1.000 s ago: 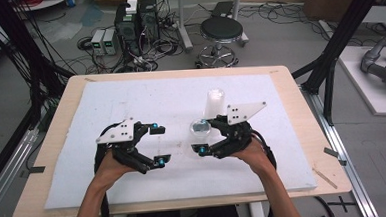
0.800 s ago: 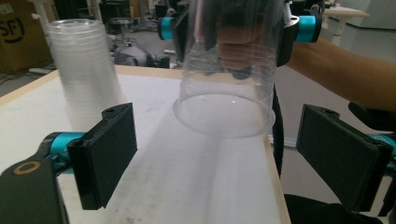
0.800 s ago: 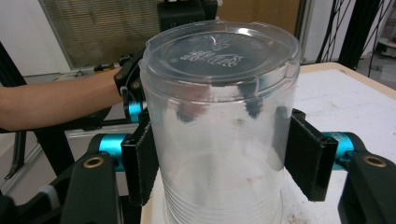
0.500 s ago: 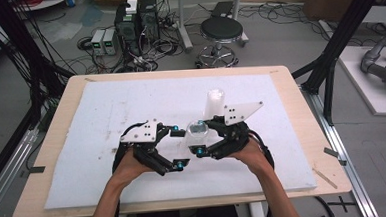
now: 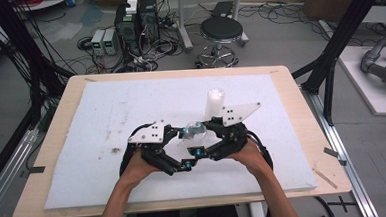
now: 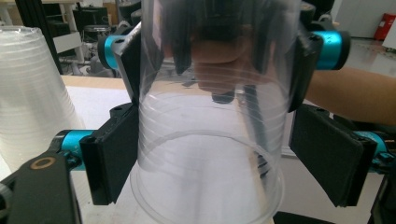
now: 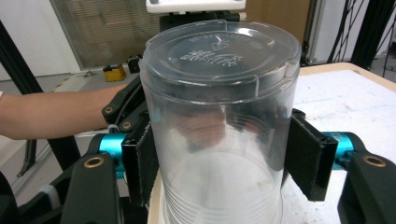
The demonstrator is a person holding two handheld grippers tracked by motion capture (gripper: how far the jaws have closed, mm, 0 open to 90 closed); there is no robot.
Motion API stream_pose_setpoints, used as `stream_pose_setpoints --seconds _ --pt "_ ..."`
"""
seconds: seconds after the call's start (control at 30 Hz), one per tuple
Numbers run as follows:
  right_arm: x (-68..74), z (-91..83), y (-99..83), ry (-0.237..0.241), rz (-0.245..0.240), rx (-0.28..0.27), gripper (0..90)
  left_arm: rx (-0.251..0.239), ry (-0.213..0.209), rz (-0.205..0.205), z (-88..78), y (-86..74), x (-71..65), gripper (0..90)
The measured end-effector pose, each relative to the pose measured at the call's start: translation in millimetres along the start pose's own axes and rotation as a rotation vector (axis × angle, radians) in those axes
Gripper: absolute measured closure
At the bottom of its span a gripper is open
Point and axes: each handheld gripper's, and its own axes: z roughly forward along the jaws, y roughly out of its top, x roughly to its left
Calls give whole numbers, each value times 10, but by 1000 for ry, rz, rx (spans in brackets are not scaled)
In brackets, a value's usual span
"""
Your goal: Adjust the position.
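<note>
The main risk is crushing or dropping the clear plastic cup [image 5: 196, 133], judged from its thin, flexible wall: too much closing force from either side would buckle it, and pulling the two grippers apart out of step could tear it free of one hold. At the left, the left gripper [image 5: 180, 148] has its jaws spread apart, one pad on each side of the cup; in the left gripper view the cup [image 6: 210, 116] stands between the pads, near the left one and clearly separated from the right one, so it is not clamped there. At the centre, the cup is held above the white foam pad [image 5: 106, 113] covering the desk [image 5: 55, 95], between both hands. To the right, the right gripper [image 5: 206, 136] is closed against the cup [image 7: 219, 121], both pads pressing its sides in the right gripper view. Behind it, a stack of cups [image 5: 215, 103] stands inverted on the pad.
</note>
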Motion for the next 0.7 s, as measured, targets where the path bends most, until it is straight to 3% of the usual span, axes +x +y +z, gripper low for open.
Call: stream_pose_setpoints --seconds 0.33,0.7 --pt "-2 25 -19 6 7 -3 346 -17 13 -2 2 -33 6 245" --pt "-27 37 -49 15 13 -10 348 -3 30 1 -1 -38 4 303"
